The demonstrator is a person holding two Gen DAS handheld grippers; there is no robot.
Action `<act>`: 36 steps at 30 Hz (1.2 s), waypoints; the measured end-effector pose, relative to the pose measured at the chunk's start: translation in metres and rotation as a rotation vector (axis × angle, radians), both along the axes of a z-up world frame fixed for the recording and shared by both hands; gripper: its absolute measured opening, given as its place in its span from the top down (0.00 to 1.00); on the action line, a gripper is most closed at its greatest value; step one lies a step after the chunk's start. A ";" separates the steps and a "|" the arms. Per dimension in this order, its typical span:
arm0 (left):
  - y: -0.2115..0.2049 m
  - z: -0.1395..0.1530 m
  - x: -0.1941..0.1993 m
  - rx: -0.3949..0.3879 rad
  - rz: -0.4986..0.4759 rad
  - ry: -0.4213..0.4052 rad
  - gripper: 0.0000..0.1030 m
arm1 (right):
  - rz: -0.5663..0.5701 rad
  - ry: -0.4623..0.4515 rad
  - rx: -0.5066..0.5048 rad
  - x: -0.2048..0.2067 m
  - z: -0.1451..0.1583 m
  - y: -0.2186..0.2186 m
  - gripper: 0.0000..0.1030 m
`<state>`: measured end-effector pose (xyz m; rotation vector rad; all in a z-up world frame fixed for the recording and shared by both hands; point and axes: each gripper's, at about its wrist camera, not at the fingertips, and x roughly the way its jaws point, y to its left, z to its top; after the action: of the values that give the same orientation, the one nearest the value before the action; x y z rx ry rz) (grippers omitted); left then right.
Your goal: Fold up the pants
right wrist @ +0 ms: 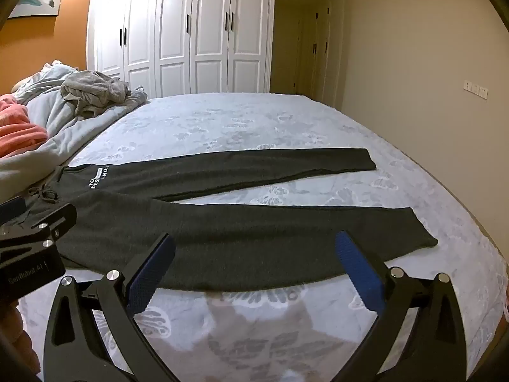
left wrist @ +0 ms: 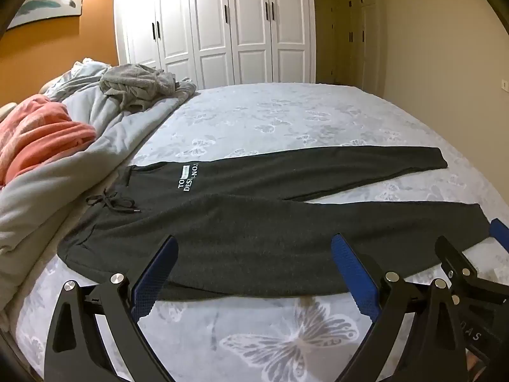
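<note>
Dark grey pants (left wrist: 254,229) (right wrist: 229,238) lie flat across the bed, waistband and drawstring (left wrist: 111,205) to the left, the two legs spread apart to the right. White lettering (left wrist: 187,178) marks the far hip. My left gripper (left wrist: 254,245) hovers open above the near leg's front edge, nothing between its blue pads (left wrist: 353,273). My right gripper (right wrist: 256,243) is likewise open over the near leg further right, close to the cuff (right wrist: 423,232). The other gripper's body shows at each view's side.
A heap of grey bedding (left wrist: 79,146), a pink blanket (left wrist: 38,133) and a grey garment (left wrist: 140,86) lies along the bed's left side. The butterfly-print sheet (left wrist: 286,114) stretches beyond the pants. White wardrobes (left wrist: 222,25) stand behind; a wall runs along the right.
</note>
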<state>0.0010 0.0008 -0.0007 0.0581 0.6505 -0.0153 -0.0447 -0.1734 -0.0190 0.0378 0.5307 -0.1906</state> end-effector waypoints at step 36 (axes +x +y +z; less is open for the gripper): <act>0.001 -0.016 0.006 0.028 0.043 0.002 0.08 | 0.013 0.018 0.002 0.000 -0.006 0.008 0.04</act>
<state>0.0073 0.0022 -0.0170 0.0713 0.6537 0.0348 -0.0443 -0.1650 -0.0248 0.0341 0.5490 -0.1779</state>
